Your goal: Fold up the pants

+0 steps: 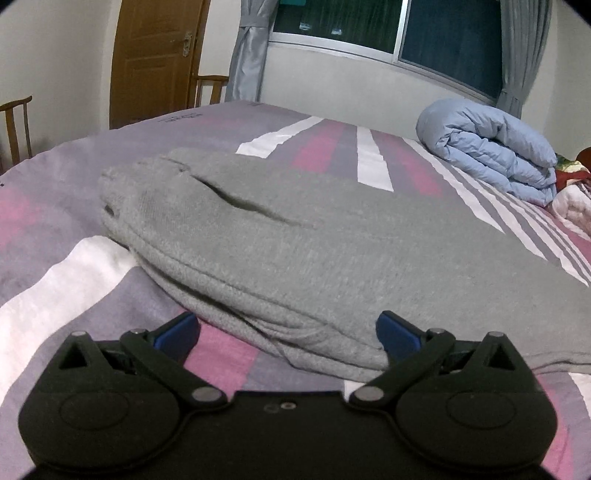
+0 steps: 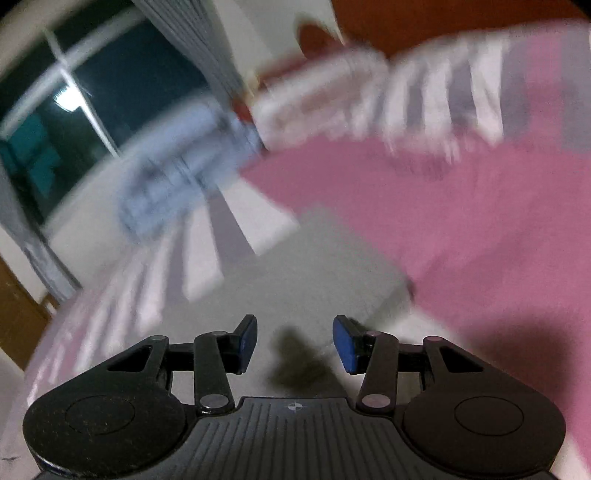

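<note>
Grey knit pants (image 1: 295,240) lie folded lengthwise on the striped bed, waistband end at the far left, layered edges facing me. My left gripper (image 1: 288,336) hovers just before that near edge, its blue pads (image 1: 177,332) spread wide with nothing gripped; the right pad overlaps the cloth's edge. The right wrist view is blurred by motion: the grey pants (image 2: 314,266) run ahead of my right gripper (image 2: 295,347), whose blue pads (image 2: 345,349) stand apart with only a shadow between them.
A rolled light-blue quilt (image 1: 491,147) lies at the bed's far right, below the window (image 1: 369,26). Another striped bedspread (image 2: 369,92) is heaped beyond. A wooden door (image 1: 155,55) and chairs (image 1: 16,125) stand left of the bed (image 1: 55,280).
</note>
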Tool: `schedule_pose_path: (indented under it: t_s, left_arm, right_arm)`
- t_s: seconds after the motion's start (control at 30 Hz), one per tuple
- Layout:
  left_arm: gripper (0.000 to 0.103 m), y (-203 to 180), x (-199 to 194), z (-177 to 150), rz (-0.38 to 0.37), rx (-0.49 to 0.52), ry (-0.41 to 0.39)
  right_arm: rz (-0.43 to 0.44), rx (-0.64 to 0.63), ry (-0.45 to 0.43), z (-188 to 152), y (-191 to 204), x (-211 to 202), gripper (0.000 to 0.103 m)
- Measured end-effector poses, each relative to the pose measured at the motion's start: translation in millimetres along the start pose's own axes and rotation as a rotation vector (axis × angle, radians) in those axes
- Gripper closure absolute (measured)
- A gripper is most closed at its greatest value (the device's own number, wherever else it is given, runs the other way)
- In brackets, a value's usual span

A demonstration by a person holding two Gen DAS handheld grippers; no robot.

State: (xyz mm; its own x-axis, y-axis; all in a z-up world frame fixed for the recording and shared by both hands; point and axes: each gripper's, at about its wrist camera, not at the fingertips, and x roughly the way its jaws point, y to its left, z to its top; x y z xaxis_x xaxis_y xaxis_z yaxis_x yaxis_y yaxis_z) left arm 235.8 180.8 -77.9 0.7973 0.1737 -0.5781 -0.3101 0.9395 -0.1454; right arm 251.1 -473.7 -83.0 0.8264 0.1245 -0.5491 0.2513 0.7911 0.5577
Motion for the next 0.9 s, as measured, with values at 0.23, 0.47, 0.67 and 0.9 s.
schedule_pose_path:
  t_s: [0.23,0.47,0.67,0.9]
  left_arm:
    - [0.006,-1.2,0.0,-4.9,-0.006,-0.008,-0.008]
    - [0.006,0.5,-0.8,-6.5,-0.013,-0.016,-0.01]
    - [0.006,0.6,-0.5,-7.0,-0.013,-0.017,-0.011]
    - [0.006,1.0,-0.5,-6.7,-0.012,-0.015,-0.011]
  right_arm:
    - [0.14,0.128,-0.093,-5.5,-11.9,-39.1,0.057]
    - [0.185,0.438,-0.075,-4.5,-52.5,-39.8,0.057]
    - [0.231,0.63,-0.075,7.5,-78.6,-35.3,0.057]
    - [0.195,0.678,-0.049,18.6,-90.9,-14.1,0.057]
